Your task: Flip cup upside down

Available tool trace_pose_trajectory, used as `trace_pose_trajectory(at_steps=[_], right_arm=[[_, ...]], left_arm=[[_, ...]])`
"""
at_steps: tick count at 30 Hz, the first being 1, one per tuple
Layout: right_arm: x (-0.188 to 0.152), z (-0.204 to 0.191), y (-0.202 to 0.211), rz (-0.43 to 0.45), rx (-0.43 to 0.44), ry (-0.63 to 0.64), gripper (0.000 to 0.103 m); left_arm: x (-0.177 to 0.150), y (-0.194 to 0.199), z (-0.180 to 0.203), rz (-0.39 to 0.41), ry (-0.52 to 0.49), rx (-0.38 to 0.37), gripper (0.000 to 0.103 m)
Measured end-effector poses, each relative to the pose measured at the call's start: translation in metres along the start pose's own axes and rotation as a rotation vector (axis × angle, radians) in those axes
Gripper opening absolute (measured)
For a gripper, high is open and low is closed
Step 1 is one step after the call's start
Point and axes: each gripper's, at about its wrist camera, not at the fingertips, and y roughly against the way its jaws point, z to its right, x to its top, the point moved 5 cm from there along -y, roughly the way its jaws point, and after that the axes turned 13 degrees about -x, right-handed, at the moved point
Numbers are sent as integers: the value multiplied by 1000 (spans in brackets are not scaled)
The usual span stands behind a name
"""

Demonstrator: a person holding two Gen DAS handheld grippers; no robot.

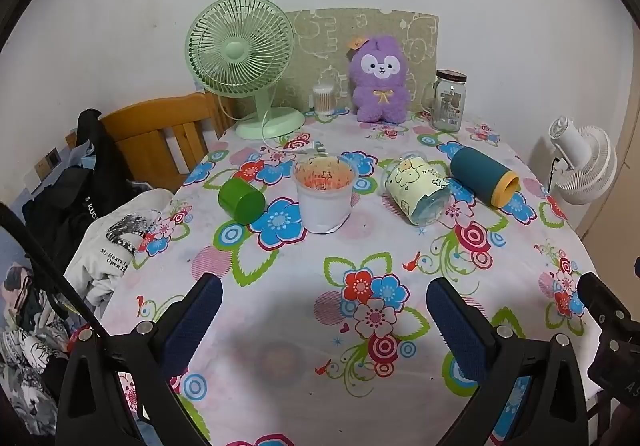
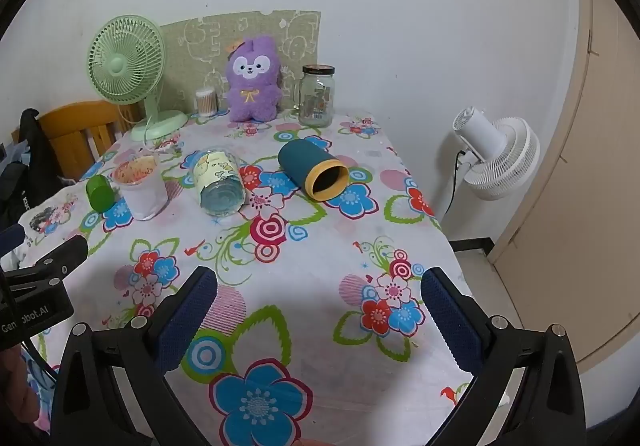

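Several cups sit mid-table on the floral cloth. A green cup [image 1: 241, 200] [image 2: 100, 192] lies on its side at the left. A translucent white cup [image 1: 324, 194] [image 2: 141, 186] stands upright, mouth up. A glass cup with a yellow cartoon label [image 1: 419, 188] [image 2: 220, 182] lies on its side. A teal cup with a yellow rim [image 1: 483, 175] [image 2: 312, 169] lies on its side, mouth toward me. My left gripper [image 1: 324, 306] and right gripper [image 2: 319, 298] are open and empty, hovering near the table's front, well short of the cups.
At the back stand a green desk fan [image 1: 240, 58], a purple plush toy [image 1: 380, 80], a cotton-swab jar [image 1: 324, 99] and a glass jar [image 1: 448, 100]. A wooden chair [image 1: 160, 134] with clothes is at left. A white fan [image 2: 496, 158] stands right of the table.
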Motion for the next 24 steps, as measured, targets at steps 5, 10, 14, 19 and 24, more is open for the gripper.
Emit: trace_pose_trajectory(at_steps=[5, 10, 14, 19, 24], right_arm=[[3, -1, 2, 4, -3, 1, 103], [2, 0, 2, -1, -1, 5, 103], [2, -2, 4, 1, 2, 5, 103], [1, -4, 0, -7, 9, -1, 103], [1, -4, 0, -6, 11, -2, 103]], left_arm=[[0, 0, 0, 3, -2, 2, 103], [0, -1, 0, -2, -1, 6, 103], [0, 0, 1, 0, -4, 0, 103], [0, 0, 0, -1, -5, 0, 103], [1, 1, 1, 1, -2, -2, 103]])
